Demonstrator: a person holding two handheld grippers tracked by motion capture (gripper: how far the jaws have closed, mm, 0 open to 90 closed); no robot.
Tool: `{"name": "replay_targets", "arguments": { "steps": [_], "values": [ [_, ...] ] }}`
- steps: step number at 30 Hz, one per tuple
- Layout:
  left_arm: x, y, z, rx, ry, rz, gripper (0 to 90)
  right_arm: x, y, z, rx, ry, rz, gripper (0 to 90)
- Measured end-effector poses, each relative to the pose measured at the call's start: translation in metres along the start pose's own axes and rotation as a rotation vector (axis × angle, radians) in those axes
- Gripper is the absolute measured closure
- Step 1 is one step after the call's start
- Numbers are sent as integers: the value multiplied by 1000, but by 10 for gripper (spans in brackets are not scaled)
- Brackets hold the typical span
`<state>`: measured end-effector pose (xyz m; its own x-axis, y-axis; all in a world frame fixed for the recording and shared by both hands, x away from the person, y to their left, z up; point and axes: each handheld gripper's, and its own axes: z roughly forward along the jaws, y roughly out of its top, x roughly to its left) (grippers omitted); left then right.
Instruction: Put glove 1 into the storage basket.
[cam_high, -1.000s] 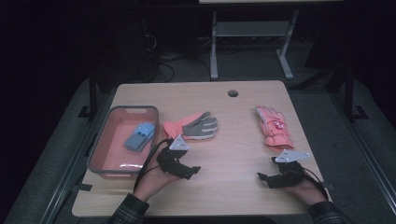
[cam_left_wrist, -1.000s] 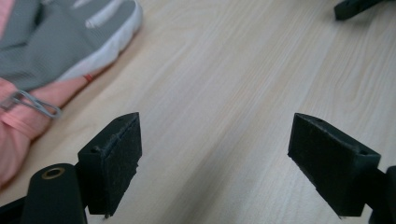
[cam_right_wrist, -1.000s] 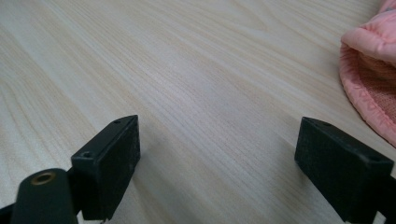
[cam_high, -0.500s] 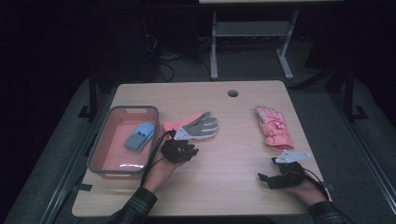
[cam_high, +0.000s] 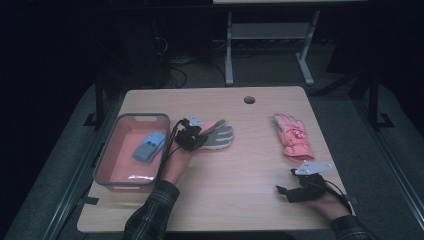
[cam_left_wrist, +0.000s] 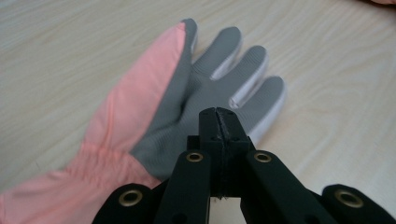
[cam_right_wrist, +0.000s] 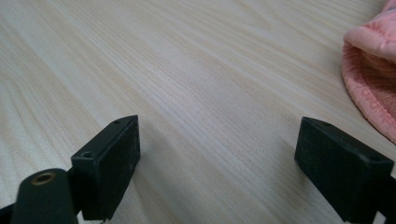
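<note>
Left tongs (cam_left_wrist: 218, 122) pressed together over grey-palmed glove (cam_left_wrist: 205, 88); right tongs (cam_right_wrist: 219, 161) spread.

In the left gripper view, the black jaws of the left gripper (cam_left_wrist: 218, 122) cover part of the palm of the grey and pink glove (cam_left_wrist: 187, 107), and its cuff runs off the bottom left edge. In the right gripper view, the pink glove (cam_right_wrist: 373, 70) is cut by the right edge. The blue thing (cam_high: 149, 146) in the tray (cam_high: 107, 150) is too small to identify.
</note>
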<state>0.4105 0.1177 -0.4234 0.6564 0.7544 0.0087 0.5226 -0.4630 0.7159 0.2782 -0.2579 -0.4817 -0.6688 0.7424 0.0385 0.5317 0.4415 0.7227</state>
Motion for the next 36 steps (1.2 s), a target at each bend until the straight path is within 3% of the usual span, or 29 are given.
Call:
{"name": "replay_targets", "arguments": {
  "steps": [5,11,13,16,25,27,32,36],
  "values": [
    [4,1,15,49,37,31,897,0,0,0,1,2,0,137],
    [7,-2,27,70,0,-9,898,0,0,0,2,2,-1,137],
    [4,-2,29,73,-11,-1,898,0,0,0,2,3,-2,137],
    [-5,1,31,65,-43,-8,899,0,0,0,2,3,-2,137],
    [-42,13,39,66,-119,34,898,0,0,0,2,4,-4,137],
    [-44,14,38,67,-131,48,898,0,1,0,2,4,-3,137],
    [-33,23,24,26,-125,45,898,0,1,0,2,4,-3,137],
    [-9,30,12,-2,-56,13,898,0,1,0,2,5,-3,137]
  ]
}}
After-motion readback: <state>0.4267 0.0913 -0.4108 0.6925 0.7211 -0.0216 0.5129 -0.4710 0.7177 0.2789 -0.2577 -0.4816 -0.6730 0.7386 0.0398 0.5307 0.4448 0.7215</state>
